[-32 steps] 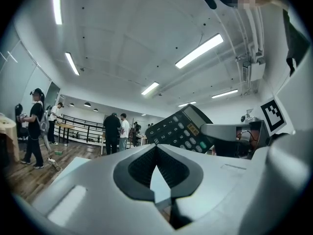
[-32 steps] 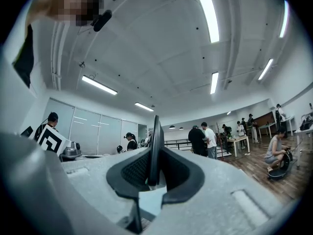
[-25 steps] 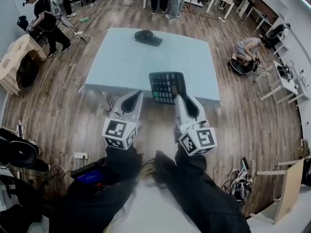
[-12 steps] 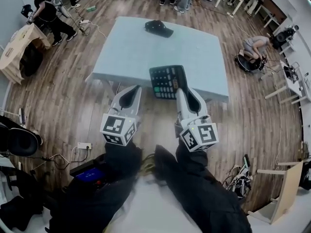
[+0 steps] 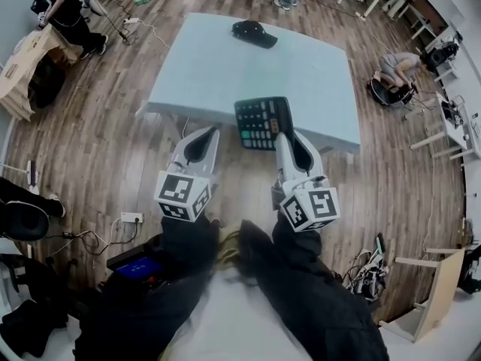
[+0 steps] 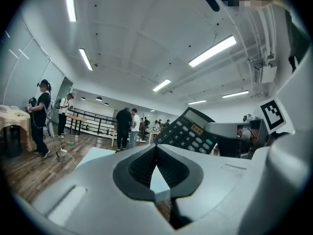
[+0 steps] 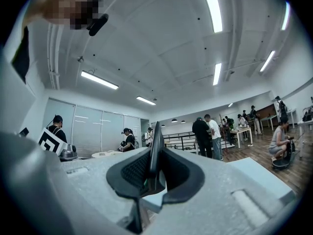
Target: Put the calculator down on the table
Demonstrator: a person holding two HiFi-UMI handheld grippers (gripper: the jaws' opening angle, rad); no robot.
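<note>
Right gripper (image 5: pixel 285 137) clamps the calculator (image 5: pixel 259 122) by its near end, over the table's (image 5: pixel 210 74) near edge. Left gripper (image 5: pixel 201 134), at its 9 o'clock, is closed and empty. A cap (image 5: pixel 254 33) lies at 12 o'clock, well apart.

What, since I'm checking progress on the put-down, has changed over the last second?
The person moved closer to the light blue table, bringing both grippers forward with them. The calculator now hangs by the table's near edge. Nothing was taken hold of or let go. The right gripper stays clamped on the calculator, the left gripper stays shut and empty, and the black cap lies at the far end.
</note>
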